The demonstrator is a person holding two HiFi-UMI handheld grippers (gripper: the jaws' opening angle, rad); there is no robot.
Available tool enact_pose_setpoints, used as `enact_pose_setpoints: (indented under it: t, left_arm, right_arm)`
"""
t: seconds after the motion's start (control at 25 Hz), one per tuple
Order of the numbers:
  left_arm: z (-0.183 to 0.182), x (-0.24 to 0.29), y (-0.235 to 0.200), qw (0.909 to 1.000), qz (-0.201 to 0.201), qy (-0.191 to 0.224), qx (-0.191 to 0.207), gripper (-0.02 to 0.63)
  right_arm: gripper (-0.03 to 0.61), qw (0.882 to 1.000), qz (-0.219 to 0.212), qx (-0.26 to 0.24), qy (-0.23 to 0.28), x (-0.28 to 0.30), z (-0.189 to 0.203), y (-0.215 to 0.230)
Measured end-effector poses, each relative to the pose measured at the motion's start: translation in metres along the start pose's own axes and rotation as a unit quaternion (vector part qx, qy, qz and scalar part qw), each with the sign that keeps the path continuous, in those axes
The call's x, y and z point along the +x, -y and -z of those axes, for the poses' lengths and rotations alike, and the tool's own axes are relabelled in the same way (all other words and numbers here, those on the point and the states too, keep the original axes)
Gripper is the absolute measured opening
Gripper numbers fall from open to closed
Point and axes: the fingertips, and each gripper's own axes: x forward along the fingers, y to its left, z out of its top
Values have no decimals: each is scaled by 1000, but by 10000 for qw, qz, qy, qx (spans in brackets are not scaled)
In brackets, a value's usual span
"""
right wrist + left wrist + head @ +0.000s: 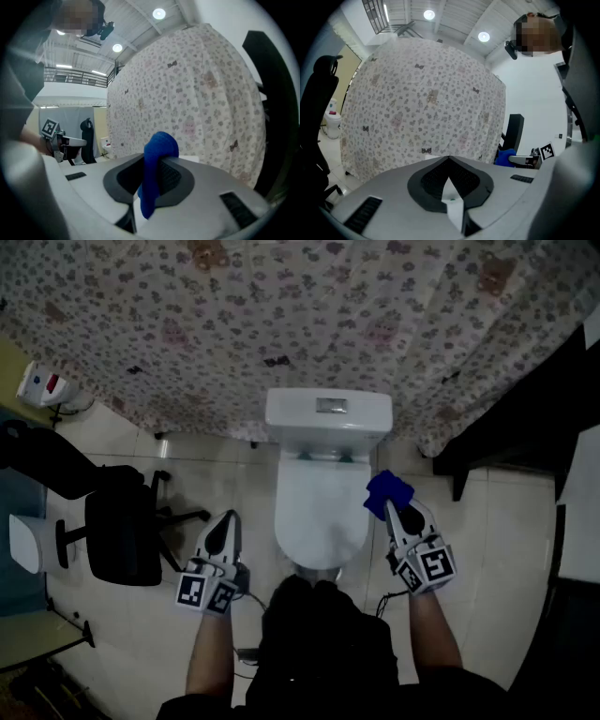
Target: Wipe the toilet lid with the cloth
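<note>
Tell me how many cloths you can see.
1. The blue cloth is clamped in the right gripper, beside the right edge of the toilet lid; others may be hidden.

The left tongs (227,518) and right tongs (394,512) are 2 pale grey tapered shells with black ridged inner pads. Each carries a cube (204,591) of black-and-white square markers. Thin dark cables (249,596) trail behind them. The person wears a dark top (323,652).

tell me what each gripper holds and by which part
Right gripper: the cloth, pinched across its bunched middle. Left gripper: shut, nothing in it.
</note>
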Motion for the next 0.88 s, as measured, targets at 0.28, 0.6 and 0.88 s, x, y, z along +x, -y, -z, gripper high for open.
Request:
enact_pose_setpoints:
  t: [0.28, 0.6, 0.88]
  left_arm:
    - [82, 74, -73, 9992, -130, -226, -314, -8]
    - [194, 60, -115, 9927, -265, -1061, -515, -8]
    - [255, 52, -161, 9863, -643, -1361, -672, -8]
  right_arm:
    - [51, 9970, -651, 181, -390, 148, 85, -12]
    - [51, 9713, -1020, 1604, -1433, 275, 227, -63]
    - [51, 9515, -1198, 1693, -2274, 372, 317, -91]
